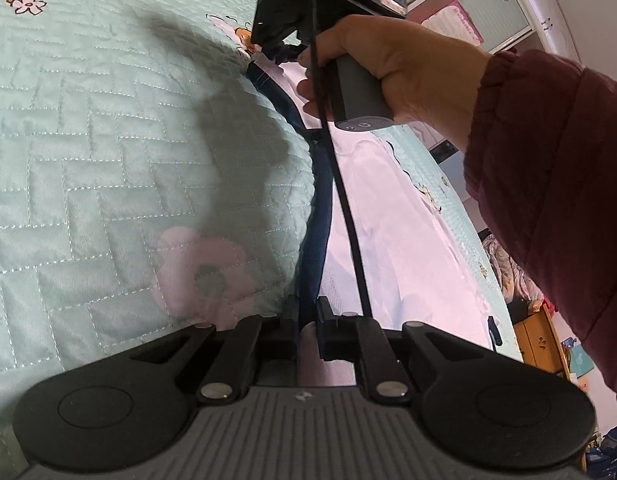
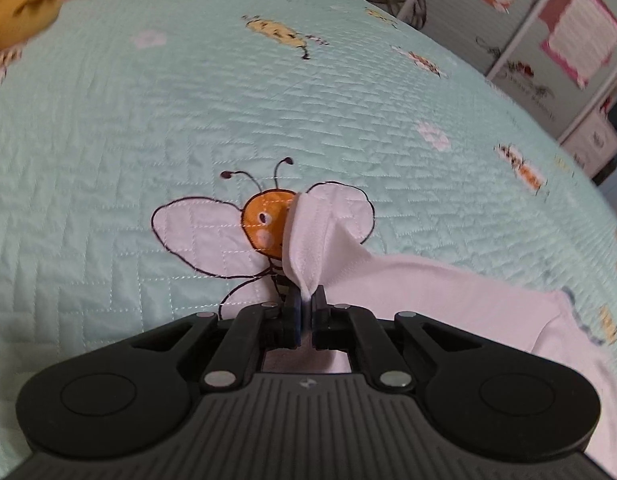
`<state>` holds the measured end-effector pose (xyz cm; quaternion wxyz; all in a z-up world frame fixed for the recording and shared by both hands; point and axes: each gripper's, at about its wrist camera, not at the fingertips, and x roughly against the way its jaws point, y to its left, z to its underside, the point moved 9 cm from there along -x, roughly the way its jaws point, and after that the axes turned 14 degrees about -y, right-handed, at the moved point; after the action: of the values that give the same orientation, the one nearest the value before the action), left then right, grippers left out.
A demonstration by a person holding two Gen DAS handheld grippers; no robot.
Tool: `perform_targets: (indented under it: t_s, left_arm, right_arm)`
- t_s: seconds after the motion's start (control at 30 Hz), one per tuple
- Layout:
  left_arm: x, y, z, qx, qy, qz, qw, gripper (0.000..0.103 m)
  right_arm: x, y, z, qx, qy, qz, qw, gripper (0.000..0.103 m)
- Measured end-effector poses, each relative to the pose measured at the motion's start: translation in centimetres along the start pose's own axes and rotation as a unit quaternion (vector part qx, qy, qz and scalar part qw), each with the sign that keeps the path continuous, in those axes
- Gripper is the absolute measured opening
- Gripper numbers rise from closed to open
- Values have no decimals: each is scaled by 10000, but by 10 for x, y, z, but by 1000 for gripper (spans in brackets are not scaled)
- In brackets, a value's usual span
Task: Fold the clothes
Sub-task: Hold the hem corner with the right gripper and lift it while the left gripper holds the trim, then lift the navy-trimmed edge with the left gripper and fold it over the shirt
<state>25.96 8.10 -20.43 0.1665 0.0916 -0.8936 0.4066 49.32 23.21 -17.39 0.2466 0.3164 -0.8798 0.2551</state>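
Observation:
A white garment (image 1: 382, 216) with a dark blue hem (image 1: 320, 208) lies stretched over the mint quilted bedspread (image 1: 108, 140). My left gripper (image 1: 307, 312) is shut on the blue hem at its near end. At the hem's far end the right gripper (image 1: 274, 46), held by a hand (image 1: 404, 68) in a maroon sleeve, pinches the same edge. In the right wrist view my right gripper (image 2: 306, 304) is shut on a bunched corner of the white garment (image 2: 428, 300), which trails off to the right over a bee print (image 2: 264, 220).
The bedspread (image 2: 188, 100) carries flower and bee prints. Yellow and red fabric (image 2: 20, 0) and soft toys lie at its far edge. White drawer units (image 2: 568, 60) stand beyond the bed on the right. A black cable (image 1: 348, 208) runs from the right gripper across the garment.

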Motion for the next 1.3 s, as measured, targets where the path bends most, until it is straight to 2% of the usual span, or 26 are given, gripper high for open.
perform_targets:
  t_s: [0.17, 0.33, 0.53, 0.7, 0.87, 1.1, 1.3]
  left_arm:
    - [0, 3, 2, -59, -14, -34, 10000, 12]
    - [2, 5, 4, -41, -47, -40, 10000, 12]
    - [5, -1, 9, -143, -77, -55, 9999, 12]
    - [7, -9, 8, -214, -101, -58, 9997, 12]
    - [8, -14, 6, -300, -137, 39, 9994, 3]
    - [14, -28, 5, -771, -340, 45, 9964, 1]
    - [9, -50, 12, -1413, -334, 55, 9894, 1]
  right_arm:
    - [13, -7, -3, -180, -257, -84, 9995, 2]
    - [31, -25, -11, -526, -529, -381, 9965, 2]
    - [46, -67, -20, -1441, -615, -736, 9849, 2]
    - [51, -93, -20, -1910, -698, -831, 9756, 3]
    - [57, -109, -19, -2134, -827, -923, 9691, 3]
    - [72, -149, -24, -2277, -1216, -1029, 9606, 3]
    - [88, -205, -15, -2331, -1466, -810, 9579, 3]
